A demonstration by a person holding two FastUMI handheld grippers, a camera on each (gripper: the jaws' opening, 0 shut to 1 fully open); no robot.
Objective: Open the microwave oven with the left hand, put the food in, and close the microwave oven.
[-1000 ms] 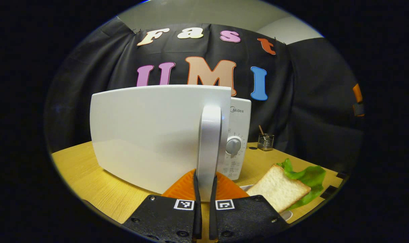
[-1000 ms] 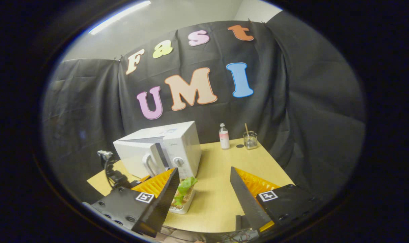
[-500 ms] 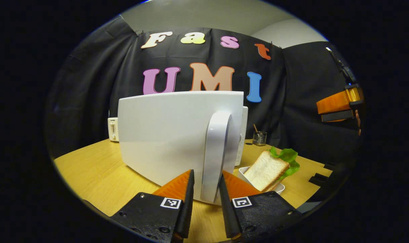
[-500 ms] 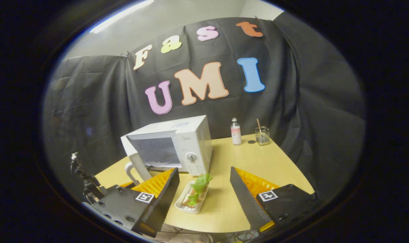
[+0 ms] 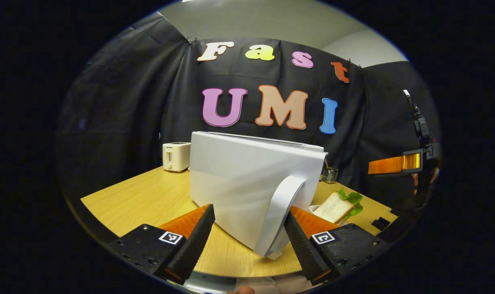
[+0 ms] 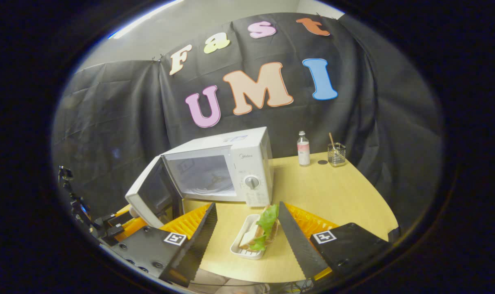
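1. We found both views evenly lit from overhead; a bright ceiling strip [image 6: 149, 18] showed at the top of the right gripper view.
2. The microwave door [image 5: 247, 183] looked bright white, its lower part shaded grey, without harsh glare.
3. The surface [image 6: 333, 192] carried only soft, faint shadows.
4. Fisheye distortion bent straight lines strongly near the edges, where brightness fell off.
5. The centres stayed sharp; we saw slight softness at the rims.
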